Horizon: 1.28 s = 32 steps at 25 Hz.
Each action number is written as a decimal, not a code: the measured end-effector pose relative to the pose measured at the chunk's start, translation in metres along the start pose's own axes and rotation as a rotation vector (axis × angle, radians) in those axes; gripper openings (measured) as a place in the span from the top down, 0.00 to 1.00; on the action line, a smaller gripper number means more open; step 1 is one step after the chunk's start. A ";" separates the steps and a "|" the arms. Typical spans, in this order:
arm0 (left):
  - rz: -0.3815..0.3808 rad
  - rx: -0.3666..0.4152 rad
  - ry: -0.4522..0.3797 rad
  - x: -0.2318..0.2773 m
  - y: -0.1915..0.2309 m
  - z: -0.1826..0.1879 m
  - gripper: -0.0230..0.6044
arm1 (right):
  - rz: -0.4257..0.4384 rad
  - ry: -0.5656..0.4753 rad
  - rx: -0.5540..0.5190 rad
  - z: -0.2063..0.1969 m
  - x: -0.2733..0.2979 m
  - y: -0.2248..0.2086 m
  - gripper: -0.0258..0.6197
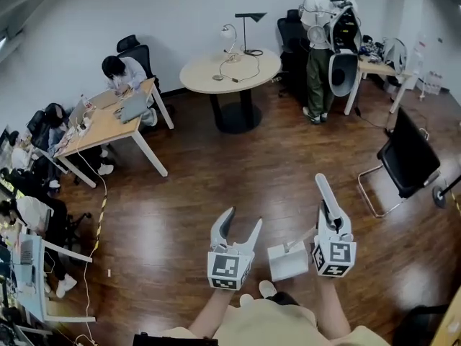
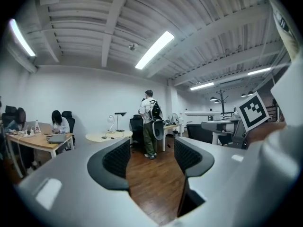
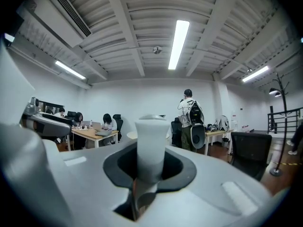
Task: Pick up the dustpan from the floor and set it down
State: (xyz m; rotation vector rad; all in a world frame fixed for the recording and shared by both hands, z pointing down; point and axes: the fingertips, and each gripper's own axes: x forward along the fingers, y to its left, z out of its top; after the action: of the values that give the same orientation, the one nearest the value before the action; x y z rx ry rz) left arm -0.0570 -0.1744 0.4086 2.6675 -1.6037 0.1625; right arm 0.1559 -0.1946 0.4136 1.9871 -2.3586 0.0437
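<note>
My left hand-held gripper (image 1: 243, 218) hovers over the wood floor (image 1: 202, 193). Its jaws are narrowly apart, with only floor showing between them. Just right of it sits the white dustpan (image 1: 288, 263), its pan between my two grippers. I can't tell whether it clears the floor. My right hand-held gripper (image 1: 329, 218) is clamped on its upright handle (image 3: 150, 145).
</note>
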 end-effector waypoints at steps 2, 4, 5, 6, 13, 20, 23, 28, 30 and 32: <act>-0.051 -0.002 0.020 0.011 -0.019 -0.006 0.54 | -0.008 0.017 0.003 -0.013 -0.007 -0.008 0.89; -0.106 0.013 0.038 0.022 -0.039 -0.014 0.54 | -0.020 0.047 0.010 -0.030 -0.015 -0.019 0.89; -0.136 0.025 0.050 0.027 -0.049 -0.020 0.54 | -0.026 0.066 0.014 -0.040 -0.019 -0.024 0.89; -0.166 0.035 0.064 0.033 -0.059 -0.026 0.54 | -0.030 0.085 0.015 -0.049 -0.022 -0.029 0.89; -0.362 0.062 0.153 0.071 -0.126 -0.074 0.54 | -0.009 0.217 0.015 -0.124 -0.039 -0.060 0.89; -0.494 0.111 0.258 0.104 -0.159 -0.151 0.54 | 0.020 0.405 -0.010 -0.227 -0.042 -0.077 0.89; -0.532 0.110 0.296 0.108 -0.170 -0.175 0.54 | 0.046 0.471 -0.017 -0.261 -0.042 -0.080 0.89; -0.528 0.090 0.342 0.124 -0.173 -0.206 0.54 | 0.055 0.532 -0.023 -0.307 -0.018 -0.098 0.89; -0.509 0.082 0.356 0.130 -0.168 -0.215 0.54 | 0.058 0.551 -0.017 -0.323 -0.006 -0.103 0.89; -0.498 0.081 0.365 0.133 -0.164 -0.221 0.54 | 0.054 0.566 0.002 -0.338 0.002 -0.109 0.88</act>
State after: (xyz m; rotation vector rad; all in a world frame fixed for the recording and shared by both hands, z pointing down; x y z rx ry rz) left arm 0.1323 -0.1981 0.6468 2.7824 -0.8238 0.6598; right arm 0.2716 -0.1956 0.7498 1.6250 -2.0331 0.5337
